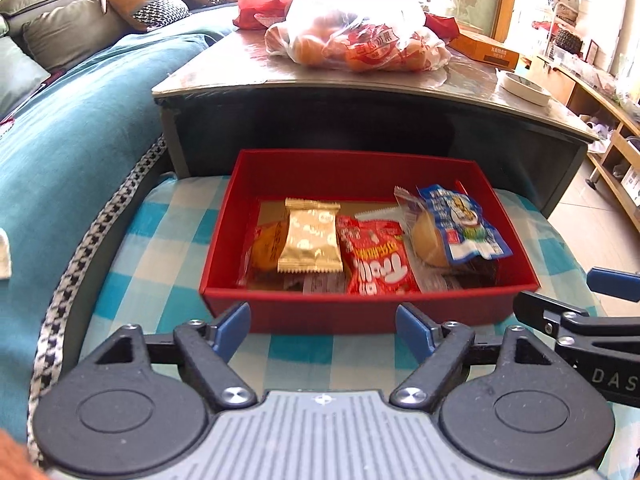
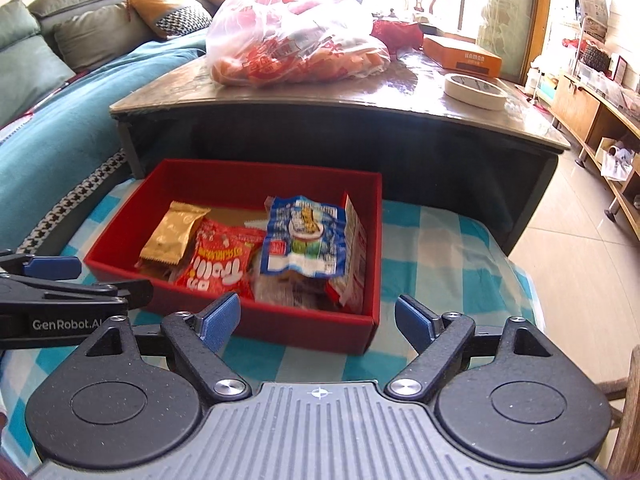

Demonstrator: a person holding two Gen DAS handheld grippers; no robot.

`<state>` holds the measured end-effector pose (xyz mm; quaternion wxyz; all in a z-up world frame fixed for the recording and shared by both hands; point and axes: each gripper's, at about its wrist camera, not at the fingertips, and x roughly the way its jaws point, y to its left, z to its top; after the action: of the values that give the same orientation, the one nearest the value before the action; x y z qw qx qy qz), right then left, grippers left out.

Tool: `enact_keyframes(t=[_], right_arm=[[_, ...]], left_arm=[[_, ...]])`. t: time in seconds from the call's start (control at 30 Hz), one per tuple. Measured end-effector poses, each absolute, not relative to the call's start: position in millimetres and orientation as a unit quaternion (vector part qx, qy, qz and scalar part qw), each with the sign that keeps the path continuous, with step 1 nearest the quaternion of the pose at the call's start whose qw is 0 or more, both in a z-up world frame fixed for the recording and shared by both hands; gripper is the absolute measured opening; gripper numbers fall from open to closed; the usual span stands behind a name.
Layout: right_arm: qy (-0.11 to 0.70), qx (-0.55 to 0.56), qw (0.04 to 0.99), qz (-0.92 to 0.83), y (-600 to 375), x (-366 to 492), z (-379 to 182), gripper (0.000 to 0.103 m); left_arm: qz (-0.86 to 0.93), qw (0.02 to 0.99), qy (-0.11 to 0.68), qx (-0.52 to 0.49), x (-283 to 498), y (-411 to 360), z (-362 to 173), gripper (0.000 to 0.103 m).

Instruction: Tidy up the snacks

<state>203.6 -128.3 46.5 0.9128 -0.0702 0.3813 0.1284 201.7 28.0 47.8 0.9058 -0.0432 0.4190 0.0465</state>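
Jaws of both grippers gape wide and empty, just short of the red box (image 1: 360, 312) of snacks (image 1: 376, 256).

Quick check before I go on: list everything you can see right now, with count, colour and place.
box: one, red, open, on the checked cloth
checked cloth: one, blue and white, under the box
gold packet: one, inside the box, left
red packet: one, inside, middle
blue packet: one, inside, right
plastic bag: one, clear with red print, on the table
table: one, dark, behind the box
tape roll: one, cream, on the table
left gripper: open, empty
right gripper: open, empty
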Motion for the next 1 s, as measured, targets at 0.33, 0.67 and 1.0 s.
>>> enact_keyframes(t=[0.33,0.67,1.0], right_arm=[[0.399,-0.048,0.907,0.124,-143.7,164.9,41.1,0.089],[0.402,-0.031,0.907,0.124,-152.7,133.9,42.0,0.089],[0.413,-0.028,0.903,0.117,-156.8,114.2,36.8,0.09]], left_arm=[[0.05,0.905,0.42,-0.038,159.1,17.8,46.1,0.103],[0.045,0.903,0.427,-0.036,130.9,10.0,42.3,0.103],[0.041,0.903,0.427,-0.035,114.0,5.6,41.9,0.103]])
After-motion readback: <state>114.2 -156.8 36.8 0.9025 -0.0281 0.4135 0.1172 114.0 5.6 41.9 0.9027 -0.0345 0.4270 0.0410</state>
